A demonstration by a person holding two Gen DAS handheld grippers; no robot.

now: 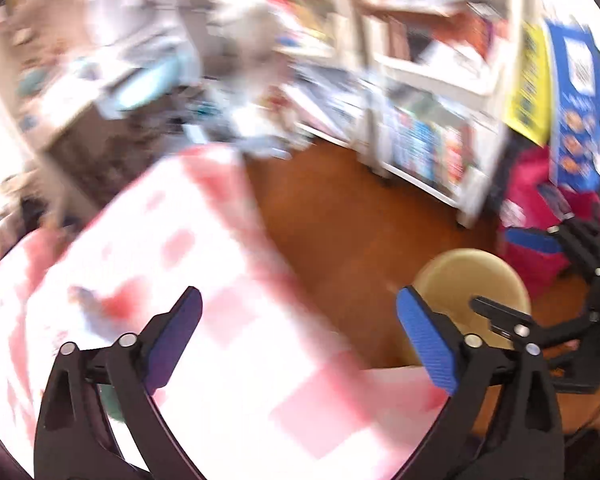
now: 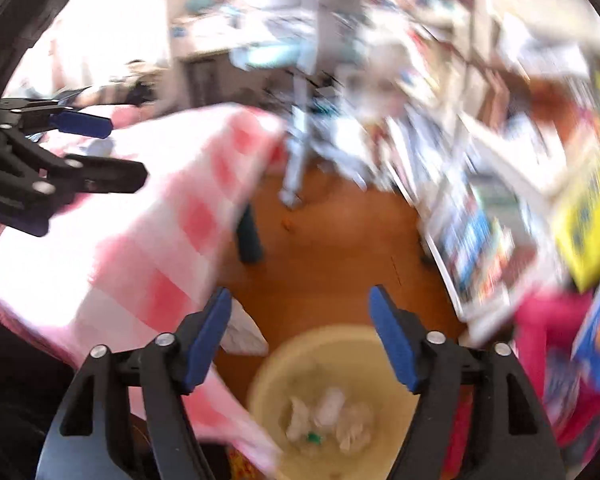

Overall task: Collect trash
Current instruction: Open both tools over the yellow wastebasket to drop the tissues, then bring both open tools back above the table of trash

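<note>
I hold my right gripper (image 2: 300, 340), fingers apart and empty, above the bin (image 2: 332, 400) of crumpled paper (image 2: 332, 416); left gripper (image 1: 300, 340) likewise spread.

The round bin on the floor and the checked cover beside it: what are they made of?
The bin looks like smooth beige plastic: one even colour, a thin rounded rim. The checked cover looks like soft cloth, since it drapes over an edge; blur leaves wipeable vinyl possible.

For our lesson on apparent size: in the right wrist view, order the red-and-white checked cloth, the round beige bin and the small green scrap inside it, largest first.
1. Red-and-white checked cloth, though it lies nearer the camera.
2. Round beige bin.
3. Small green scrap, by far the smallest.
</note>
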